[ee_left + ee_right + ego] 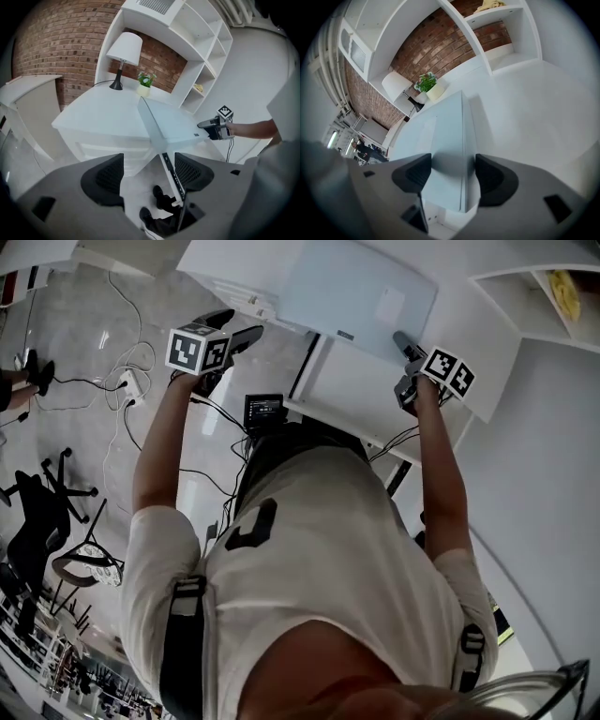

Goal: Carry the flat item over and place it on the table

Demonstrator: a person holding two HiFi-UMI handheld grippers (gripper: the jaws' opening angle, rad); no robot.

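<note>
In the head view, a person in a white shirt (319, 549) is reaching both arms out over a white table (356, 381). The panel (361, 292), a pale, smooth rectangle with rounded corners, is lying over the tabletop. The right gripper (403, 343) is biting onto its right edge. The left gripper (239, 329) is sitting at the panel's near left corner, just beside a thin white strip (253, 306). Loose cables (122, 306) are trailing over the grey floor on the left, near a black chair (37, 521).

In the left gripper view, the left gripper (149, 171) is showing its ribbed dark jaws spread apart. The strip (171, 176) is running through the gap close to the right jaw; I cannot tell whether it is touching. The panel (171, 122) is tilting above the table (98, 119), its near corner overhanging the front edge, and the right gripper (208, 127) is clasping its far right corner. A lamp (124, 51) with a white shade and a small plant (146, 82) are standing at the far side before a brick wall (51, 42), with white shelves (206, 61) to the right.

In the right gripper view, the right gripper (453, 173) is pinching the panel (436, 136) at its edge, one jaw over the broad matte face, the other by the thin side. The plant (426, 83) and lamp (396, 84) are standing beyond the panel's far end
</note>
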